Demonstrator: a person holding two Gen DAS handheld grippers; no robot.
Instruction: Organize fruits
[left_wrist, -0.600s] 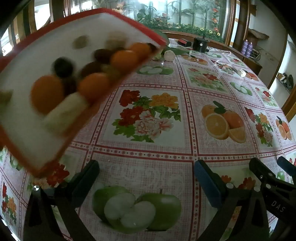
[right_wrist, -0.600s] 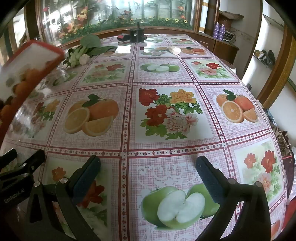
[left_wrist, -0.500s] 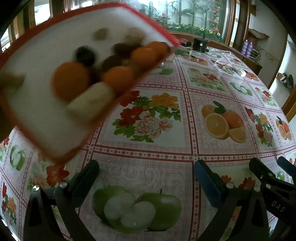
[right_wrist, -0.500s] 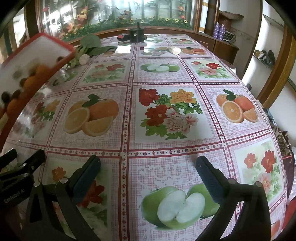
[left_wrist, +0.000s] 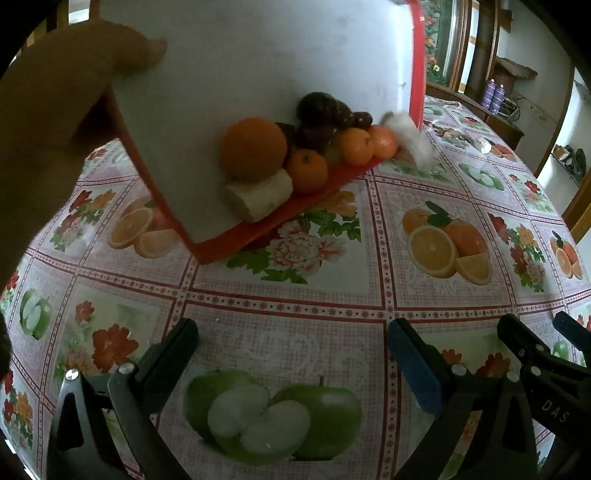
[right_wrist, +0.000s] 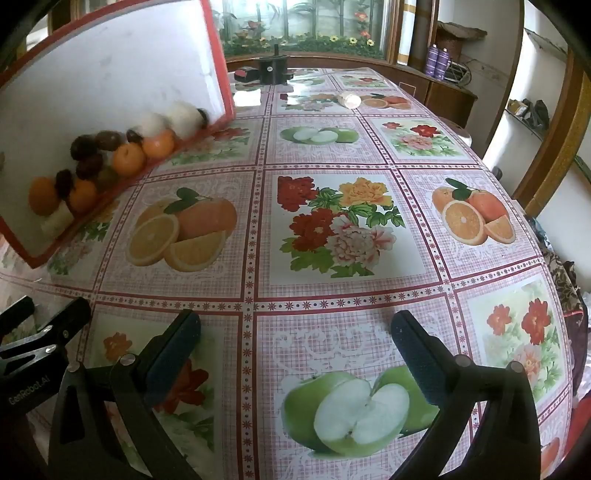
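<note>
A white tray with a red rim (left_wrist: 258, 55) (right_wrist: 110, 74) is held steeply tilted by a bare hand (left_wrist: 48, 122), its low edge on the table. Fruits are piled along that low rim: a large orange (left_wrist: 253, 149), small mandarins (left_wrist: 306, 170) (right_wrist: 127, 158), dark brown fruits (left_wrist: 319, 107) (right_wrist: 107, 140), a peeled banana piece (left_wrist: 258, 194) and a blurred white item (left_wrist: 410, 134) (right_wrist: 181, 116). My left gripper (left_wrist: 291, 354) is open and empty, just above the tablecloth, nearer than the tray. My right gripper (right_wrist: 295, 339) is open and empty, right of the tray.
The table (right_wrist: 332, 221) carries a glossy cloth printed with fruit and flowers. At its far end are a black device (right_wrist: 273, 70), a red-black item (right_wrist: 243, 74) and a small white object (right_wrist: 349, 99). The right gripper's body shows in the left wrist view (left_wrist: 546, 369).
The tray, carried in the air at the left before, has swung toward the middle and tipped steeply onto the table. The fruits have slid down to its low rim. Both grippers stayed still.
</note>
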